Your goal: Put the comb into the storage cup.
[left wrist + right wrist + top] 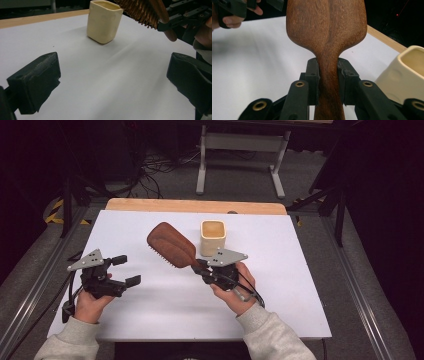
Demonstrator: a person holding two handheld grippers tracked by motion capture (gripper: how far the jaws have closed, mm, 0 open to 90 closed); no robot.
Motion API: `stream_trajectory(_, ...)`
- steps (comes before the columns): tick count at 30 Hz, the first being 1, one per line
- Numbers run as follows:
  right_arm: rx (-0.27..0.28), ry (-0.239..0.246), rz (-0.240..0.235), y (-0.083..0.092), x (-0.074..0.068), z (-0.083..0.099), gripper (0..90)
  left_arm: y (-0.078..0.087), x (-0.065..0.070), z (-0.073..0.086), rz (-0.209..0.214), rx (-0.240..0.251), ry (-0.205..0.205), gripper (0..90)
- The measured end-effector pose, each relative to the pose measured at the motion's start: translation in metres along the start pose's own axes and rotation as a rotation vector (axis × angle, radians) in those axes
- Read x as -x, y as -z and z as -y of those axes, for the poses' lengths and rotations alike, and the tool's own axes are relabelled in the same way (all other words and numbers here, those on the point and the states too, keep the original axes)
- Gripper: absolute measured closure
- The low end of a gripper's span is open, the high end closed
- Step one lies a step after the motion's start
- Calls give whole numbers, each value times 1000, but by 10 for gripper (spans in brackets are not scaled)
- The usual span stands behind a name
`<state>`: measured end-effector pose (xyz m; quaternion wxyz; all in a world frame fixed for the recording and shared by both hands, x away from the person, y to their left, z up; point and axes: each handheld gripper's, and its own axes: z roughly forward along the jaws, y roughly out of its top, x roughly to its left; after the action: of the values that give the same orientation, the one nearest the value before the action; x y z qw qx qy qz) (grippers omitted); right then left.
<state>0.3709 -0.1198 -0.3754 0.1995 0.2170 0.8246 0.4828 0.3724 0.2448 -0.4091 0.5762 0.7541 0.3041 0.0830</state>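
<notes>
Clamping the right gripper (328, 77) on the wooden hairbrush (171, 245) at its neck, we are carrying it above the table (165, 310), beside the cream cup (213, 237), so the head stays free. Our left gripper (125, 270) is waiting with jaws spread, empty.

We find no readable text, label, brand, number or sign anywhere in these views. The wooden hairbrush (171, 244), the cream cup (213, 237) and the white table (165, 305) carry no lettering that we can make out. The yellow-and-black striped tape (59, 212) on the floor bears no words.
</notes>
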Motion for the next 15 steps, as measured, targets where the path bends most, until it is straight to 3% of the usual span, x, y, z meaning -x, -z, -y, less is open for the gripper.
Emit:
stream_trajectory(4,45,-16,14,12,4,7,726,-14,5,-11,28,-10,3,1)
stream_trajectory(15,90,-15,65,32,8,26,726,-51,26,-40,74,-7,-24,1)
